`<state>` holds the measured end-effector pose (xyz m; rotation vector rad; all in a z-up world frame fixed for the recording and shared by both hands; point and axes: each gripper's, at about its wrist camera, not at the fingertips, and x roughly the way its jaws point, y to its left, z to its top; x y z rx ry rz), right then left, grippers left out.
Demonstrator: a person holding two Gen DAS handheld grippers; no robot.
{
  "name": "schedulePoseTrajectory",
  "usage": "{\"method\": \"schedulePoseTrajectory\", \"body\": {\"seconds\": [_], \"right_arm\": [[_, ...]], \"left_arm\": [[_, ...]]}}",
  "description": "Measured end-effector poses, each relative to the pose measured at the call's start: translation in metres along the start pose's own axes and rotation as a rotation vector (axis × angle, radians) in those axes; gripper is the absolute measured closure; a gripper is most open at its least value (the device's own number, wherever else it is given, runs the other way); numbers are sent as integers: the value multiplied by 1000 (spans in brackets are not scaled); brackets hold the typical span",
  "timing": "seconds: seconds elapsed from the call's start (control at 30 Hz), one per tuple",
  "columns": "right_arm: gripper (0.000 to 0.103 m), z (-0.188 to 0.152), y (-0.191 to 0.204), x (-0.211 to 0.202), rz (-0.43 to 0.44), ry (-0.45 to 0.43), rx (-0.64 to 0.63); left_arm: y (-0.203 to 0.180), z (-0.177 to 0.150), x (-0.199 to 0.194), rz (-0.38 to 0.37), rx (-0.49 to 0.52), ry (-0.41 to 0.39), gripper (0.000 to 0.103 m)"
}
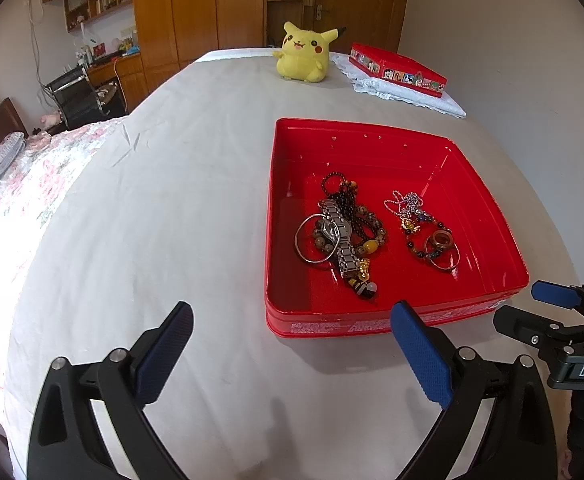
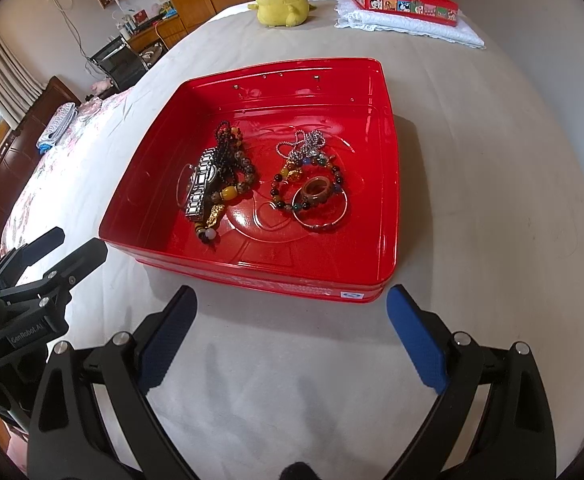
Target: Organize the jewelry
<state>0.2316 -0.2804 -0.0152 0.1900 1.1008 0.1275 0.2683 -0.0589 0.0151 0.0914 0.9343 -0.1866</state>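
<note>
Through the left wrist camera, our left gripper [image 1: 292,354] hangs spread wide over bare white sheet [image 1: 171,200], the red tray [image 1: 372,128] of jewelry [image 1: 342,232] just ahead-right. From the right wrist view, our right gripper [image 2: 292,334] is spread too, facing the tray's near rim [image 2: 251,272]; sheet lies bare either side.

- Yellow plush toy [image 1: 303,53], upright at far end of the bed sheet [image 1: 179,184].
- White lace cloth [image 1: 408,94], right of plush.
- Office chair [image 1: 77,96], beside bed, left.
- Wooden wardrobe [image 1: 195,4], background.
</note>
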Motion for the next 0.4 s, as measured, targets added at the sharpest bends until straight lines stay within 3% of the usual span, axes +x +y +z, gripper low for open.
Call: {"method": "schedulePoseTrajectory", "body": {"seconds": [0.4], "right_arm": [[8, 0, -2, 1, -1, 0, 0]], "left_arm": [[-1, 1, 0, 5, 7, 7, 4]]}}
